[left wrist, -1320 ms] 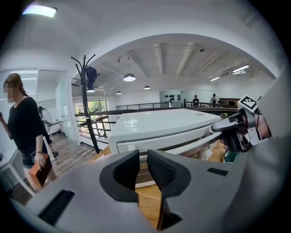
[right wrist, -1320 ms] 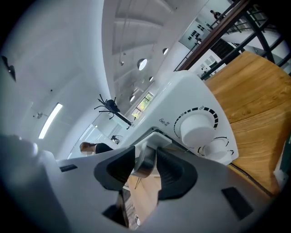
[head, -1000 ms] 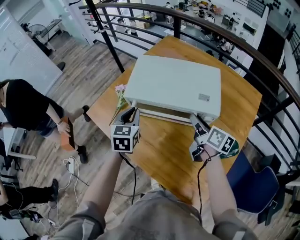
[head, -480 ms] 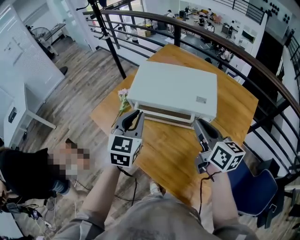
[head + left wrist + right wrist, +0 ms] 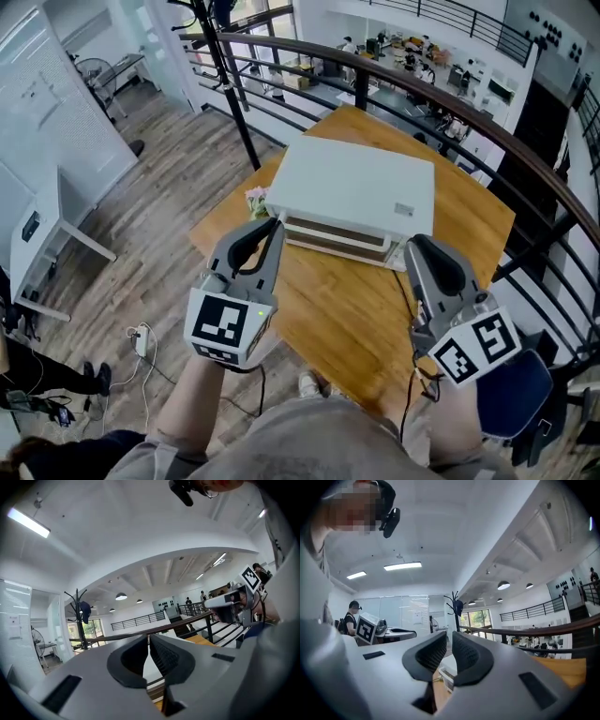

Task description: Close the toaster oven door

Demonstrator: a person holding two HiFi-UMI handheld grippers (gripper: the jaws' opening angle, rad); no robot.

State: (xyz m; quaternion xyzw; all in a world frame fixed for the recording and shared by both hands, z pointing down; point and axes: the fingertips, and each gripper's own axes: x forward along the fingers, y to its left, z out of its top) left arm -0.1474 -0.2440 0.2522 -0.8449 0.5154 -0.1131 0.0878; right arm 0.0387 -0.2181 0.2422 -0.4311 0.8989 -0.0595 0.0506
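The left tongs (image 5: 272,223) are closing with nothing between the pads; in the left gripper view the tips already meet. The right tongs (image 5: 415,245) are closing too. They are down to a narrow slit, through which only the room beyond shows, and they grip nothing. Both are held up over the worktop (image 5: 356,319) in front of the oven, one towards each front corner. As far as the head view shows, neither touches it.

The toaster oven (image 5: 361,183) sits at the far middle of the worktop with its front turned towards the person. Its door (image 5: 336,240) shows as a low brownish band under the white top. It lies flush with the body, and no flap hangs out over the wood. From that I judge the door to be shut and the task as good as done.

What may be left is a check that the door has seated along its whole width, since the steep downward angle hides the very bottom edge. A small pink flower (image 5: 255,197) lies just beside the oven's left front corner, clear of the door.
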